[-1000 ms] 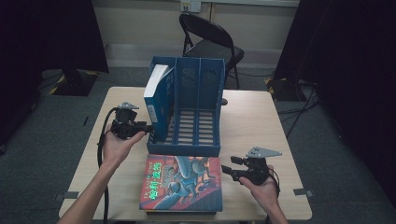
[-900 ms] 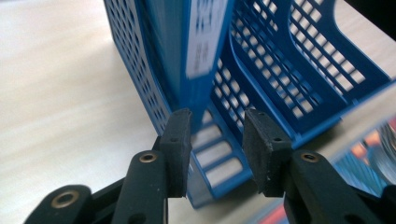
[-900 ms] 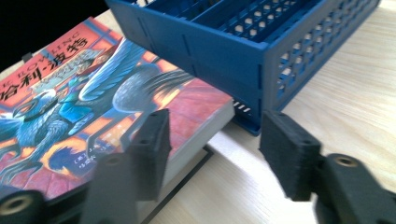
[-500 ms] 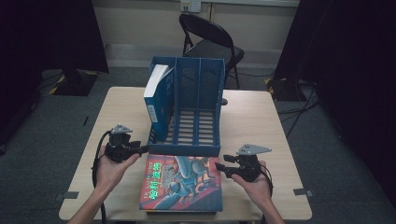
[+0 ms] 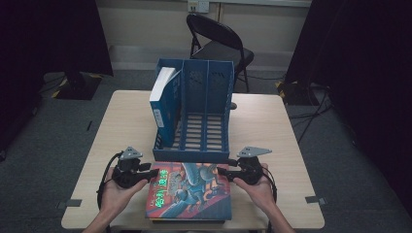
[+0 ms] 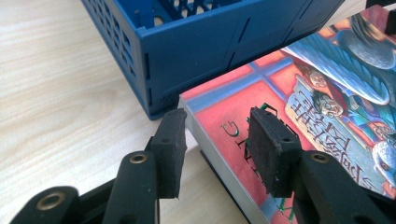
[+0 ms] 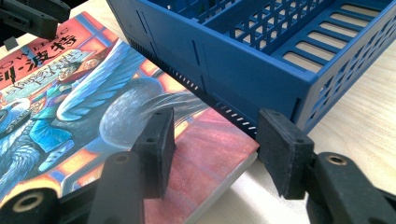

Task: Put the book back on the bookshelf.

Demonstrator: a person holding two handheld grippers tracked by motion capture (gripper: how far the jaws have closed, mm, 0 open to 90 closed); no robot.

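Between the two tongs lies the book point(image 5: 189, 191), flat on the table point(image 5: 131, 121), long axis running away from the person; left gripper point(image 5: 151, 173) and right gripper point(image 5: 221, 171), each with jaws apart, straddle its far corners equally near, unclamped

Glossy paper book point(image 5: 189, 191), blue plastic rack point(image 5: 194, 111), wood-grain table point(image 5: 272, 126)

book point(image 5: 189, 191) before file rack point(image 5: 204, 121) (touching), on table point(image 5: 272, 121)

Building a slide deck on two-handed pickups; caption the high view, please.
Left gripper and right gripper straddle opposite edges of a colourful book before a blue file rack.
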